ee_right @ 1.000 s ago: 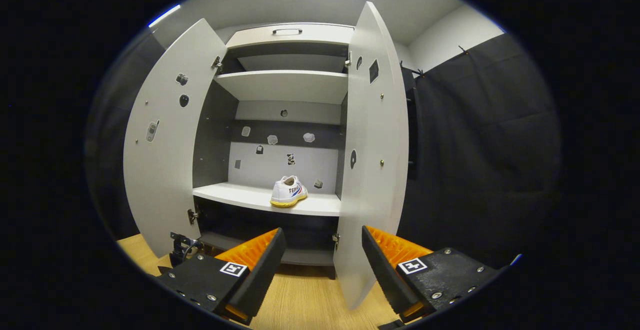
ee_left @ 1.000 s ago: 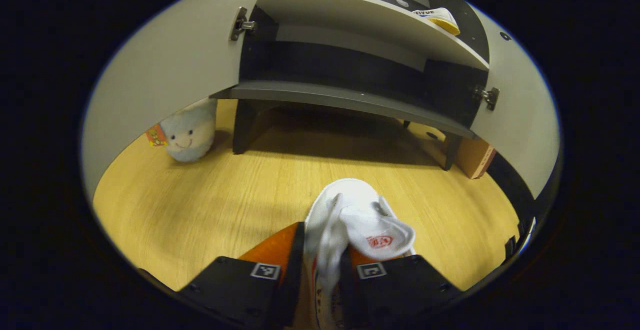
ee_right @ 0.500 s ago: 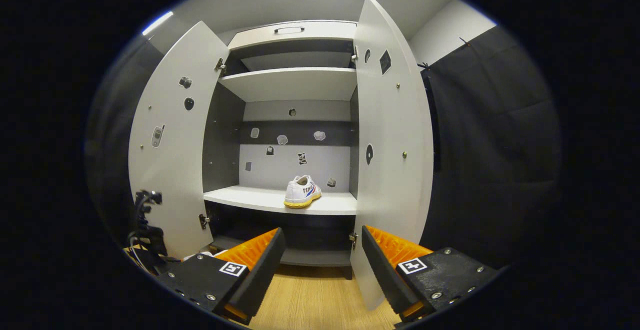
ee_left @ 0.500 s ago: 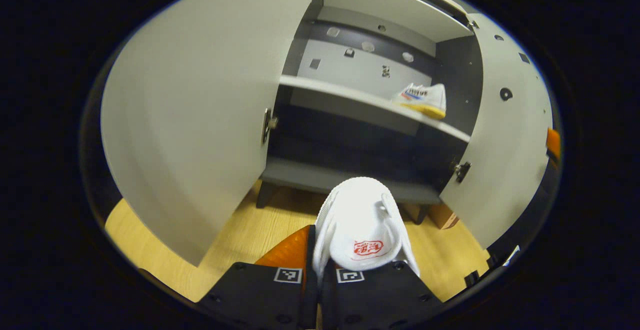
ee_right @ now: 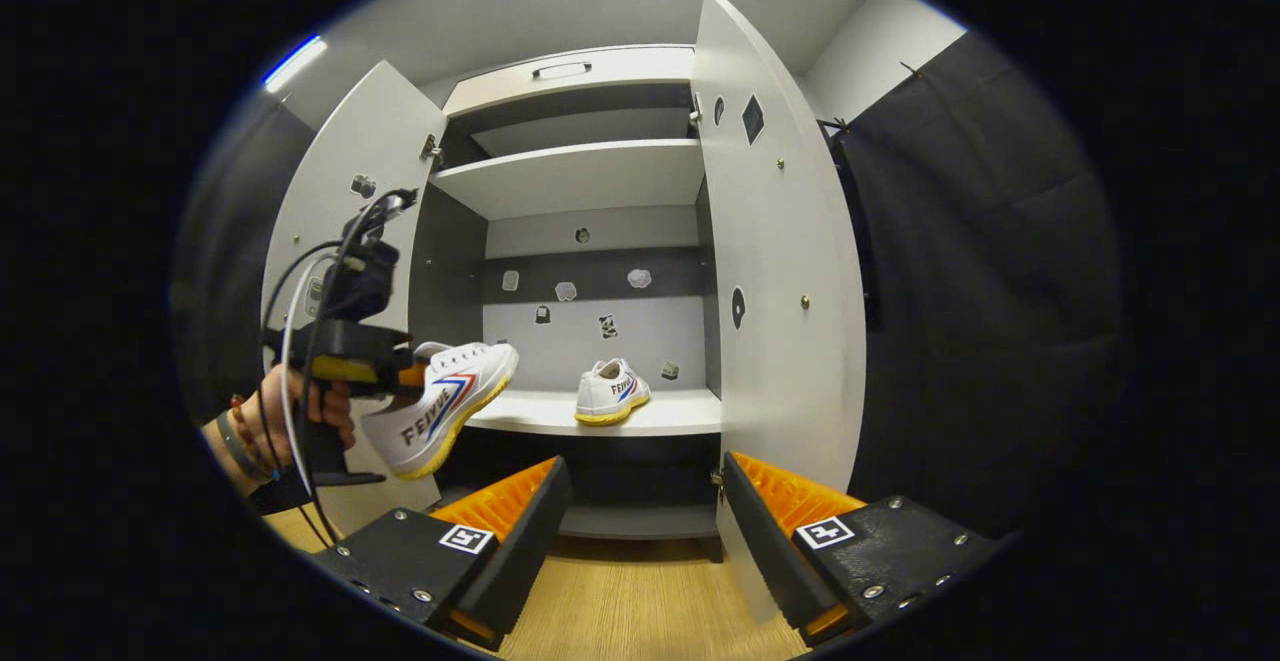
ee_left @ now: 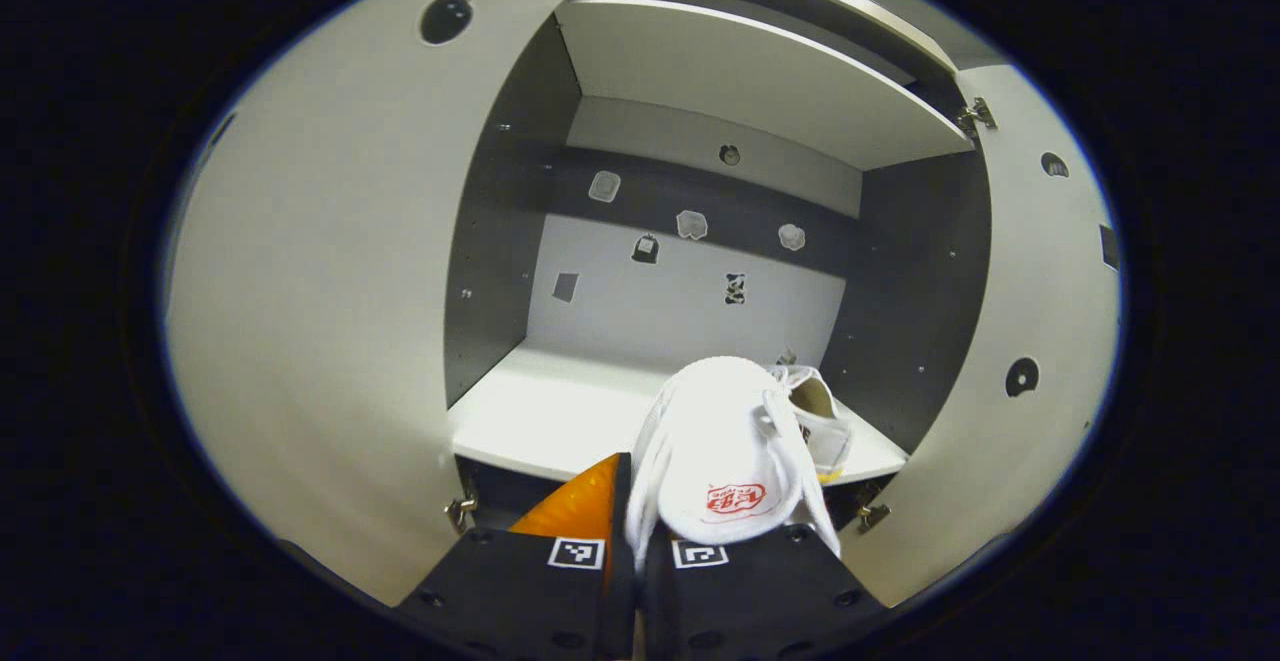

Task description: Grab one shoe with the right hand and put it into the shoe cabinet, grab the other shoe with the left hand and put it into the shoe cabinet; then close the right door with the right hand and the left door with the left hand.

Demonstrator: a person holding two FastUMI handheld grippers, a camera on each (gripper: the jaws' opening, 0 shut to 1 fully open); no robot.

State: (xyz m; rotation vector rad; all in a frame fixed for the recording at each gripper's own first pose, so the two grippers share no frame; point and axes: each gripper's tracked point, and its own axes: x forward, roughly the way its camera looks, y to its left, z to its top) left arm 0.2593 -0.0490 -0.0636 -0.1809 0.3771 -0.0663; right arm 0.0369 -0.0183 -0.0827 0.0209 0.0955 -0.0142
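Shoe raised to shelf, left gripper clamping

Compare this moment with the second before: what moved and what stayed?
The left gripper lifted its held shoe from near the floor up to the middle shelf, staying shut on it. The first shoe stayed on that shelf, both doors open, and the right gripper open and empty.

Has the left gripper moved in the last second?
Yes. In the right gripper view the left gripper, holding a shoe, has risen from the floor toward the cabinet shelf.

White shoe with yellow sole, red-blue stripes; pale grey cabinet.
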